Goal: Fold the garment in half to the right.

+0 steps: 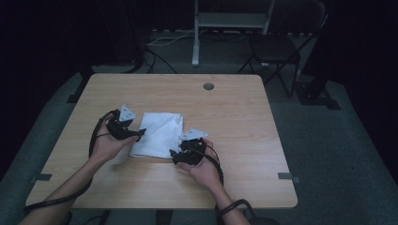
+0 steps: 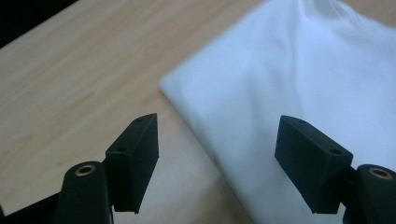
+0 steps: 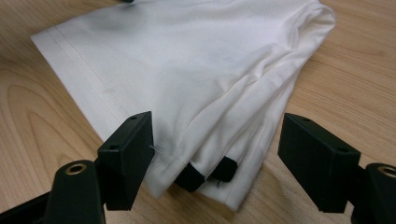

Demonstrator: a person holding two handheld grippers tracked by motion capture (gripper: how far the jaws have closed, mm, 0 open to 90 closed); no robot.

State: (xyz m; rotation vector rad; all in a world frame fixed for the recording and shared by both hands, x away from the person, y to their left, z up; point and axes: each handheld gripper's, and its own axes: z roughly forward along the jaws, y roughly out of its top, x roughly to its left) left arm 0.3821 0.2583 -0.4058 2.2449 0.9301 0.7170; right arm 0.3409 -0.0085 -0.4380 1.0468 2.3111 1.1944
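On the wooden table (image 1: 234, 108), a little toward my side of its middle, lies the folded white cloth (image 1: 159, 133), and I hold one gripper at each flank of it. My left gripper (image 1: 139, 134) sits at the cloth's nine o'clock edge in the high view; its jaws stand wide apart, released, gripping nothing. In the left gripper view the cloth's rounded corner (image 2: 170, 84) lies ahead at about twelve o'clock, between and beyond the two black fingers (image 2: 135, 161), with bare wood under the left one and white fabric running toward the right one; whether that finger brushes the fabric I cannot tell. My right gripper (image 1: 174, 154) rests at the cloth's five o'clock corner, jaws likewise wide and unclenched. In the right gripper view the near corner of the cloth (image 3: 205, 154) lies between the fingers (image 3: 128, 158); the left finger sits just beside the hemmed edge, perhaps touching it, and the right finger stands clear over the wood. Two small dark tabs (image 3: 205, 173) peek out from the folded layers at that corner. From above, the cloth's long axis runs from about one o'clock down to seven o'clock, its bunched, rounded folds at the far right end and its flat hem nearest me. I can read no label or writing on it.
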